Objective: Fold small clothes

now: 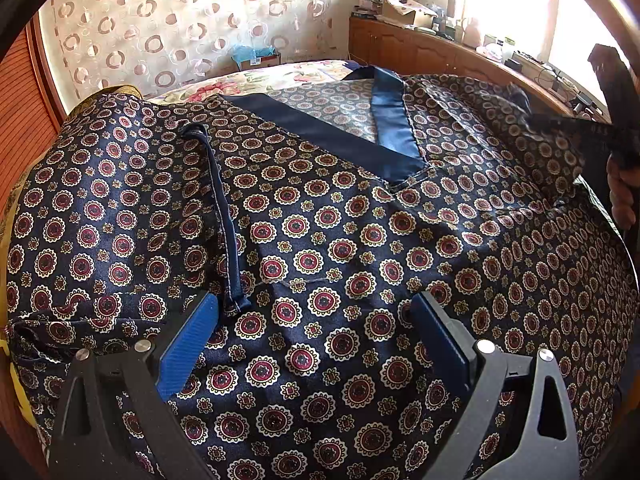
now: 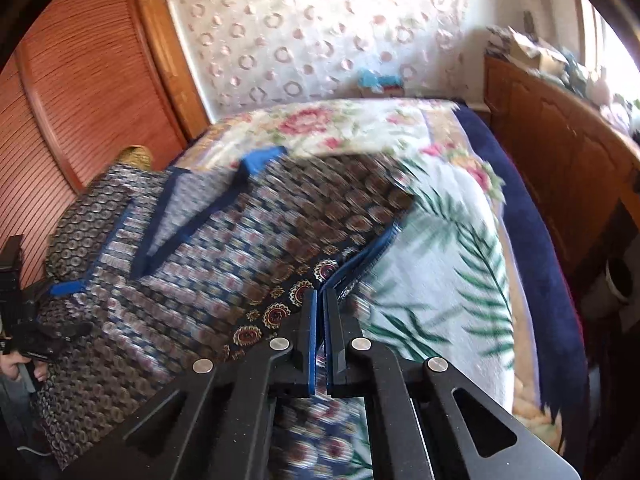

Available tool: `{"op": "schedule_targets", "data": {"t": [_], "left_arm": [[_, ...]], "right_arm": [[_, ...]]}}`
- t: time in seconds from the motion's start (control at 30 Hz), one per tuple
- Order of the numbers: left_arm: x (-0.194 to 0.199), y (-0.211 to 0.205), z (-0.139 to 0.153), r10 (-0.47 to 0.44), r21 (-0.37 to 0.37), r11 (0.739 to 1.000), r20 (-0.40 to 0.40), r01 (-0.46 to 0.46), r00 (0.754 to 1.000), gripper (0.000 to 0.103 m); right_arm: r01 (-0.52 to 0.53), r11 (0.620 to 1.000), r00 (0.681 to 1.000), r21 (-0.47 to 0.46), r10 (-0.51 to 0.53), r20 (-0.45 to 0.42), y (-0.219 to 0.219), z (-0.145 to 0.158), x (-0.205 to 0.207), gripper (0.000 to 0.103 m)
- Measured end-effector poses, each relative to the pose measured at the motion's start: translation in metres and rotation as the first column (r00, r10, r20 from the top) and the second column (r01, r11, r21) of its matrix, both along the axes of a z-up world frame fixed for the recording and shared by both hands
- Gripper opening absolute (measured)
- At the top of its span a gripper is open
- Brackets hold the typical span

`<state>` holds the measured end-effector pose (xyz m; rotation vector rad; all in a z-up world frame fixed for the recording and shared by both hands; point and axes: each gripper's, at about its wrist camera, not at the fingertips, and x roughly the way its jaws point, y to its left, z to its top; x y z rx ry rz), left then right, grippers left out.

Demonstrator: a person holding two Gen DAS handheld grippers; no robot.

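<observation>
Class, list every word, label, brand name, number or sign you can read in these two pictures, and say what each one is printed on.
None can be read.
The patterned garment carries medallions only, no lettering.
Boxes and bottles on the wooden cabinet are too small and blurred to read.

Motion blurs the patterned garment (image 2: 224,248) and floral blanket (image 2: 432,248)

A floral blanket (image 2: 432,240) is spread over the bed, edged by a dark blue border (image 2: 532,240). A circle-patterned curtain (image 1: 160,28) is hung behind. A cluttered wooden cabinet (image 1: 420,50) is set beneath the window, and a louvred wooden door (image 2: 80,92) is seen opposite.
</observation>
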<state>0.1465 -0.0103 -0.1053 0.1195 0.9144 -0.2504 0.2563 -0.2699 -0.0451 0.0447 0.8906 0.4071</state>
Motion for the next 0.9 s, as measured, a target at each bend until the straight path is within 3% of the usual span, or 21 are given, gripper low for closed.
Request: {"op": "schedule_targets", "data": {"t": [0.27,0.47,0.77,0.9], "left_arm": [[0.0,0.0,0.0,0.001,0.0,1.0,0.001,-0.001,1.0,0.097],[-0.003,0.007,0.009,0.023,-0.008,1.0,0.042,-0.023,0.999,0.097],[-0.001,0.036,0.054,0.094,-0.032,0.995,0.194,-0.09,0.976,0.097],[0.003,0.052,0.072,0.124,-0.044,0.992,0.225,-0.117,0.966,0.097]], "right_arm": [[-0.099,0.991,0.993,-0.087,0.103,0.051,0.056,0.011,0.005,0.004],[-0.086,0.991,0.994,-0.102,0.093,0.065,0.055,0.011,0.005,0.035],[-0.004,0.981,1.0,-0.193,0.005,0.008,0.036,-0.011,0.027,0.037],[0.047,0.972,0.998,-0.232,-0.054,-0.021,0.036,-0.021,0.043,0.037]]}}
